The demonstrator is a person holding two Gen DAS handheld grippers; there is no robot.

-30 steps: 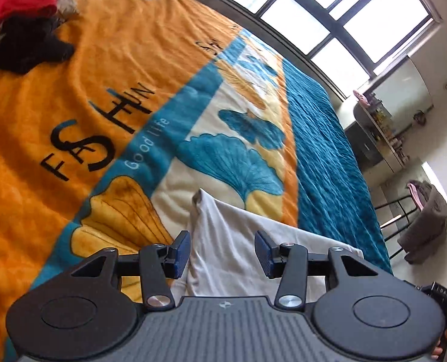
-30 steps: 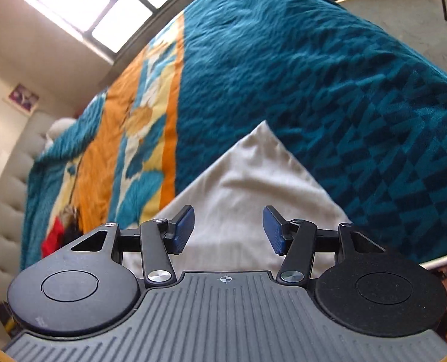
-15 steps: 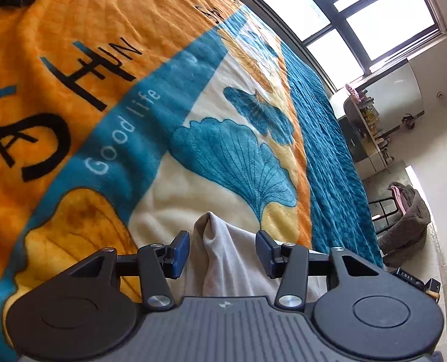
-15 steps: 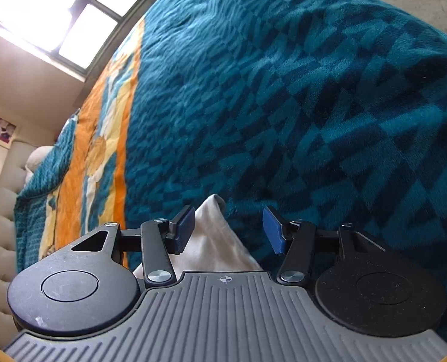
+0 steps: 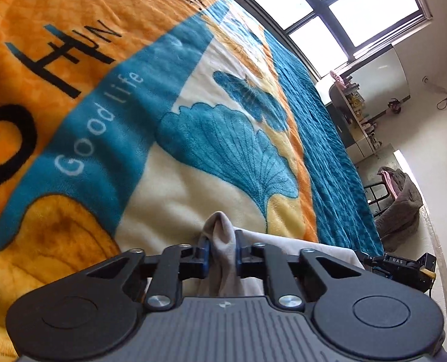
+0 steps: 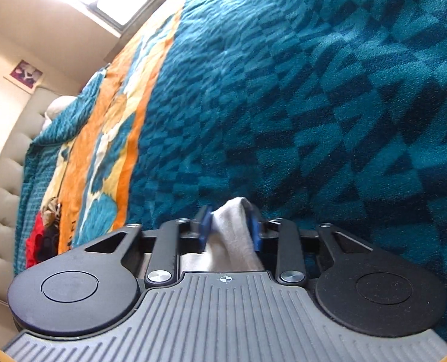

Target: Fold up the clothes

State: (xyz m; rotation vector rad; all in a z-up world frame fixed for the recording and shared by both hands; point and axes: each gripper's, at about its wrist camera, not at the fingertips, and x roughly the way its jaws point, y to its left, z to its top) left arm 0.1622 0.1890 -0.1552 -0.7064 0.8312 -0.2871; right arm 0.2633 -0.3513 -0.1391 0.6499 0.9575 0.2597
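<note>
A bunched corner of a pale grey-white garment is pinched between the blue pads of the left gripper; its jaws are closing, and the cloth is squeezed into a narrow upright fold that rises just past the fingertips. A second corner of the same pale garment is caught in like manner in the right gripper, whose jaws are also closing on the fabric between them. Two grippers are thus counted, each with two pads, and one garment is held at two corners.

The garment is seen to be plain, soft and unpatterned, off-white to light grey, creased where it is pressed. Behind the left gripper a flat stretch of it is spread toward the right, lying on the blanket.

One blanket is seen, covering the bed: orange with black lettering and the words "Good life" on a blue band, cream with one blue fan-shaped leaf and one blue butterfly, and a wide teal checkered border beneath the right gripper. At the far end of the bed one small heap of red and dark clothes is lying. One large window is visible beyond the bed, and one picture is hung on the wall above the padded headboard.
</note>
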